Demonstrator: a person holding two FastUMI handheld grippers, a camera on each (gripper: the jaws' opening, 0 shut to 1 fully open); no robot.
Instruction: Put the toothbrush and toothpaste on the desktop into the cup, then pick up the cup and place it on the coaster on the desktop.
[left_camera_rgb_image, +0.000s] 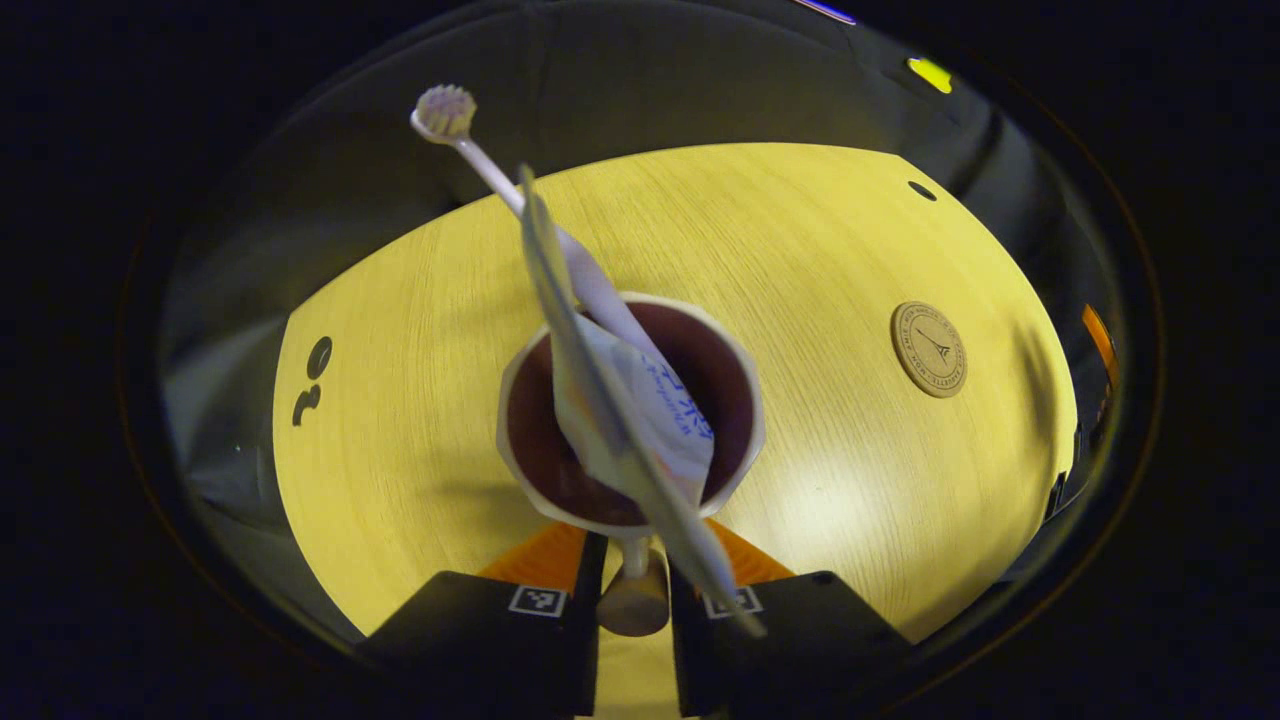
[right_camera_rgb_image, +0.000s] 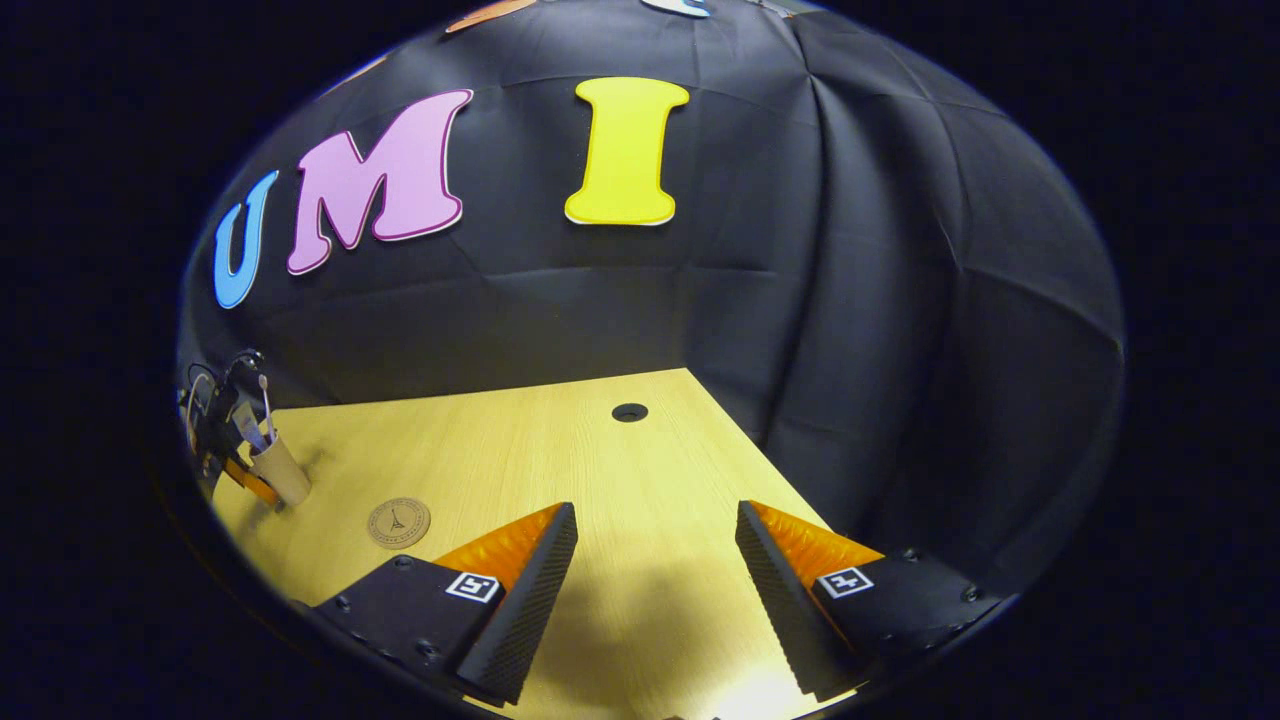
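The left gripper (left_camera_rgb_image: 634, 600) sits right over the cup (left_camera_rgb_image: 630, 415), looking down into it, and its two fingers are closed in on the cup's handle (left_camera_rgb_image: 633, 598), one on each side of the rounded knob, with hardly any gap showing. The toothbrush (left_camera_rgb_image: 500, 180) stands in the cup with its bristle head poking up and away, and the toothpaste (left_camera_rgb_image: 640, 410) tube leans in beside it, its flat crimped end running out over the near rim. So the loading step looks finished, and the step in hand looks like the cup pickup.

From the right gripper view, the cup sits far off to the left on the desktop (right_camera_rgb_image: 620, 480) with the left gripper at it, and whether its base is touching the wood or just off it cannot be told. The coaster (right_camera_rgb_image: 398, 522) lies on the wood near the cup, apart from it. The right gripper (right_camera_rgb_image: 655, 590) hangs over bare wood with its fingers spread wide and nothing between them.

The next move calls for carrying the cup across to the coaster, keeping it upright so the tall brush and leaning tube do not tip out, and setting the base down centred on the disc.

The count: one cup, one toothbrush, one toothpaste tube, one coaster, two grippers.
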